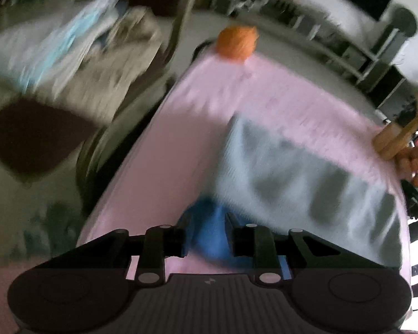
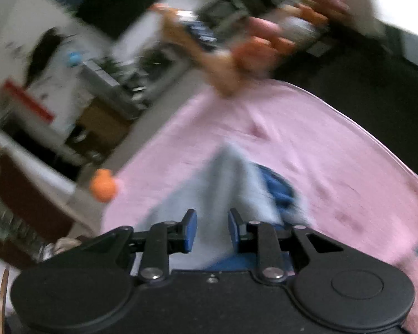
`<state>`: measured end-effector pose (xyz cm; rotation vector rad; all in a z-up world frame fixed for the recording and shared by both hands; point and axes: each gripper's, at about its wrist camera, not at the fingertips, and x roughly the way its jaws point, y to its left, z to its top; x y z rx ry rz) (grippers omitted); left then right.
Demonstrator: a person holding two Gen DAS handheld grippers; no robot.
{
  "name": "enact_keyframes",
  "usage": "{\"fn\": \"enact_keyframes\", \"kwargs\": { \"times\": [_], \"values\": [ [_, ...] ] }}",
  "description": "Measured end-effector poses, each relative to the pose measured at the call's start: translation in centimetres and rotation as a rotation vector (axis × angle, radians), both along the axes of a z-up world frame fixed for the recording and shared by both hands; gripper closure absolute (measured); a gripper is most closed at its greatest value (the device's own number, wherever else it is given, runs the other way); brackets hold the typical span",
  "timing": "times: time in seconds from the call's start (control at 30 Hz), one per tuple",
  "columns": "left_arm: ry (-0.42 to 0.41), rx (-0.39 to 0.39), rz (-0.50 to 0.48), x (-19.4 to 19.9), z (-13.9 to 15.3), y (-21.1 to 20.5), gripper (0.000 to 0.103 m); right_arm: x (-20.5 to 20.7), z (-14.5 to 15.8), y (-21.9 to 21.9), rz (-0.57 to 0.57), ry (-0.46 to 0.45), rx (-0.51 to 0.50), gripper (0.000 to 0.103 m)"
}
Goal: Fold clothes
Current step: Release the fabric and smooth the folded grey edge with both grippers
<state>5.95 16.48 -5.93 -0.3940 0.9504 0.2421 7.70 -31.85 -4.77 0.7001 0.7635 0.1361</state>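
The left gripper (image 1: 206,236) pinches a bunched blue fold of the garment (image 1: 306,178) between its fingers, the cloth filling the gap. From there the pale grey-blue cloth spreads away to the right over the pink sheet (image 1: 158,150) that covers the counter. The right gripper (image 2: 212,229) has its blue pads (image 2: 191,232) a little apart with pale cloth running up between them; it looks like a hold on a gathered edge, though the blur leaves it unsure whether the pads truly press the fabric. Beyond it the garment rises in a soft peak, with a darker blue part (image 2: 277,186) showing at its right side.

An orange ball (image 1: 237,43) sits at the far corner of the sheet, and wooden pieces (image 1: 398,133) stand at the other far edge, with a heap of laundry (image 1: 64,47) off to the left, apart from the counter.

The risk from here, as I judge it, is uneven pull: if one gripper holds a thick bunch and the other only a thin edge, the thin side may slip out and the fold will land crooked. Dragging could also ruck up the pink sheet beneath.

Both views are smeared by motion. The garment's outline, its kind, and its near edge under the grippers cannot be made out.
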Motion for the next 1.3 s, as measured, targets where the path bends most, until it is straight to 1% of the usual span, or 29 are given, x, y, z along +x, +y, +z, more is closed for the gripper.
{"fn": "enact_keyframes", "kwargs": {
  "times": [0.03, 0.1, 0.13, 0.2, 0.23, 0.3, 0.37, 0.43, 0.47, 0.5, 0.53, 0.6, 0.63, 0.7, 0.73, 0.8, 0.83, 0.87, 0.93, 1.0, 1.07, 1.23, 1.3],
  "values": [
    [-0.01, 0.017, -0.014, 1.1, 0.3, -0.1, 0.073, 0.7, 1.2, 0.7, 0.033, -0.028, -0.009, 0.078],
    [-0.029, 0.05, -0.042, 3.2, 0.9, -0.4, 0.071, 2.8, 3.0, 2.0, 0.075, -0.073, -0.046, 0.078],
    [-0.038, 0.067, -0.055, 4.3, 1.2, -0.5, 0.066, 3.8, 3.9, 2.7, 0.096, -0.096, -0.064, 0.078],
    [-0.058, 0.101, -0.083, 6.4, 1.8, -0.8, 0.064, 6.1, 5.2, 3.7, 0.123, -0.13, -0.101, 0.073],
    [-0.067, 0.118, -0.097, 7.5, 2.1, -0.9, 0.063, 7.3, 5.5, 4.0, 0.129, -0.14, -0.118, 0.069],
    [-0.084, 0.149, -0.124, 9.6, 2.6, -1.1, 0.063, 10.4, 4.6, 3.6, 0.113, -0.114, -0.118, 0.068],
    [-0.061, 0.145, -0.127, 11.4, 0.7, -0.7, 0.064, 12.8, 3.1, 3.0, 0.084, -0.081, -0.118, 0.068],
    [-0.044, 0.13, -0.129, 12.5, -1.5, -0.2, 0.066, 13.8, -0.3, 1.5, 0.04, -0.034, -0.068, 0.068],
    [-0.015, 0.122, -0.121, 12.6, -2.7, -0.2, 0.07, 14.3, -2.1, 0.7, 0.018, -0.01, -0.044, 0.068],
    [0.019, 0.11, -0.11, 12.9, -3.2, -0.1, 0.071, 14.8, -3.8, 0.0, -0.003, 0.014, -0.019, 0.068],
    [0.049, 0.099, -0.099, 13.1, -3.7, -0.1, 0.07, 14.8, -5.5, -0.5, -0.018, 0.052, 0.001, 0.068],
    [0.045, 0.088, -0.101, 13.2, -3.8, 0.0, 0.068, 16.0, -7.6, -1.3, -0.045, 0.203, 0.027, 0.069],
    [0.046, 0.092, -0.096, 13.2, -3.8, 0.0, 0.068, 16.4, -7.8, -1.6, -0.019, 0.201, 0.037, 0.068],
    [0.048, 0.099, -0.087, 13.1, -3.8, 0.0, 0.067, 16.3, -7.9, -2.1, -0.035, 0.217, 0.024, 0.067],
    [0.048, 0.093, -0.09, 13.1, -3.8, 0.0, 0.067, 16.0, -8.0, -2.5, -0.047, 0.239, 0.045, 0.066],
    [0.047, 0.084, -0.099, 13.0, -3.8, -0.1, 0.067, 15.5, -8.8, -3.2, -0.034, 0.282, 0.119, 0.065],
    [0.046, 0.088, -0.106, 13.0, -3.8, -0.2, 0.067, 15.2, -9.2, -3.5, -0.028, 0.303, 0.155, 0.063],
    [0.045, 0.102, -0.112, 13.0, -3.8, -0.5, 0.067, 15.1, -9.4, -3.6, -0.011, 0.316, 0.169, 0.062],
    [0.037, 0.134, -0.124, 12.8, -3.6, -1.2, 0.067, 14.6, -10.0, -3.9, 0.022, 0.333, 0.186, 0.062],
    [0.031, 0.161, -0.135, 12.8, -3.5, -1.8, 0.067, 14.4, -10.5, -4.1, 0.023, 0.36, 0.157, 0.062],
    [0.032, 0.171, -0.139, 12.8, -3.5, -2.3, 0.067, 14.3, -10.7, -3.9, 0.039, 0.344, 0.152, 0.062],
    [0.031, 0.175, -0.125, 12.8, -3.6, -2.6, 0.067, 16.0, -10.4, -1.9, 0.113, 0.279, 0.156, 0.062],
    [0.025, 0.166, -0.123, 12.7, -3.7, -2.6, 0.067, 16.7, -11.1, -1.7, 0.105, 0.305, 0.17, 0.063]
  ]
}}
